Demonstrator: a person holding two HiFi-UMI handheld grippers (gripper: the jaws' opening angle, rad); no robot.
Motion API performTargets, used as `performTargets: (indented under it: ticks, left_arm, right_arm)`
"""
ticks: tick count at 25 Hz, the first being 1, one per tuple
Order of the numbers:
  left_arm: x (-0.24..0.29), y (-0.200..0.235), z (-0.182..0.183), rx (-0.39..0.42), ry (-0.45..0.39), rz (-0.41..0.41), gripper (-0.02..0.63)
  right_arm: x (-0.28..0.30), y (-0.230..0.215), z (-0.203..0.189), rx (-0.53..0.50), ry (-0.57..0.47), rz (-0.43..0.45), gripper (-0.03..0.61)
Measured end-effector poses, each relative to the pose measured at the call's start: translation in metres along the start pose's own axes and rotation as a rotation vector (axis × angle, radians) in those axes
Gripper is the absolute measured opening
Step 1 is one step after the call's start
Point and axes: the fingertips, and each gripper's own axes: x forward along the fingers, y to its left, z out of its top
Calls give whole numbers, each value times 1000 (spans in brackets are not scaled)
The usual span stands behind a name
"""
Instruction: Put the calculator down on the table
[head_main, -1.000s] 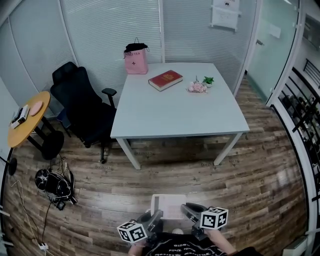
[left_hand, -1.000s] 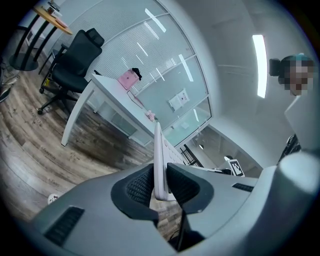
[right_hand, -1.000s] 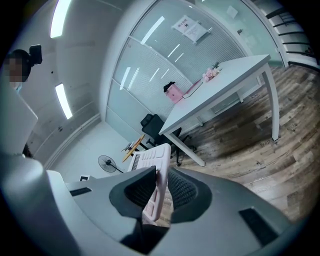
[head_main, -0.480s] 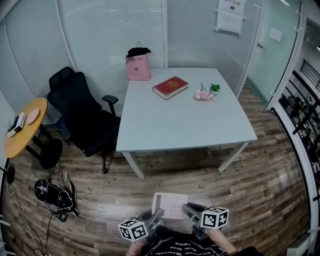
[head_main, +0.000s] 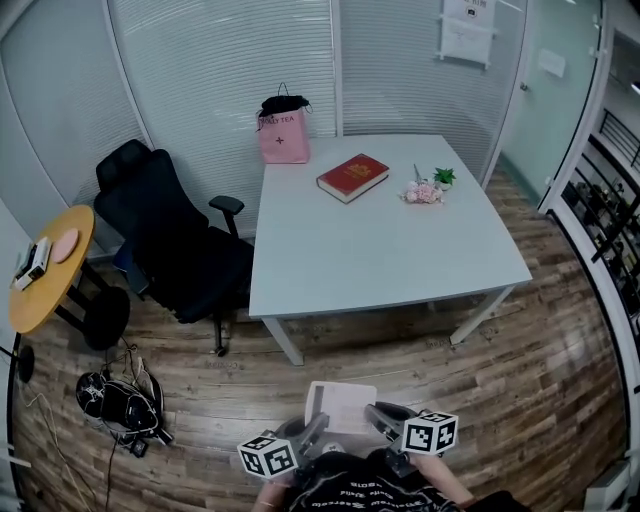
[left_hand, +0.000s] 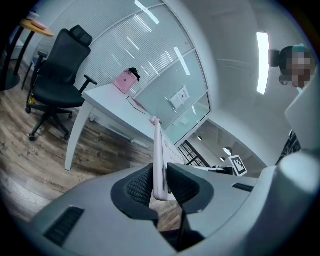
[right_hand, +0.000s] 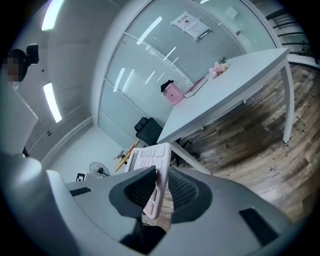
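Observation:
A pale pink-white calculator (head_main: 340, 408) hangs over the wooden floor, short of the white table (head_main: 400, 250). My left gripper (head_main: 318, 428) is shut on its left edge and my right gripper (head_main: 376, 413) is shut on its right edge. In the left gripper view the calculator (left_hand: 158, 160) stands edge-on, and the left gripper (left_hand: 160, 187) has its ribbed pads pressed on it. In the right gripper view the keys of the calculator (right_hand: 150, 160) show, and the right gripper (right_hand: 161, 190) clamps its near edge.
On the table's far side lie a red book (head_main: 353, 176), a pink bag (head_main: 284, 135) and a small bunch of flowers (head_main: 423, 192). A black office chair (head_main: 170, 245) stands left of the table. A round yellow table (head_main: 45, 270) and floor cables (head_main: 120, 405) are at the far left.
Both grippers have carried the calculator forward toward the table, which now looks nearer and lies further right in the head view. The grip on the calculator is unchanged.

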Motion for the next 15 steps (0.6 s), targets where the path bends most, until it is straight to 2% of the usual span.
performTargets:
  ticks: [7,15]
  left_arm:
    - [-11,19,17,-29,-16,11,95]
    - [0,45,43,-49,-44,55,94]
  right_arm:
    - [26,13,6,0,9,5,84]
    - [65,6,28,2,68,55,84]
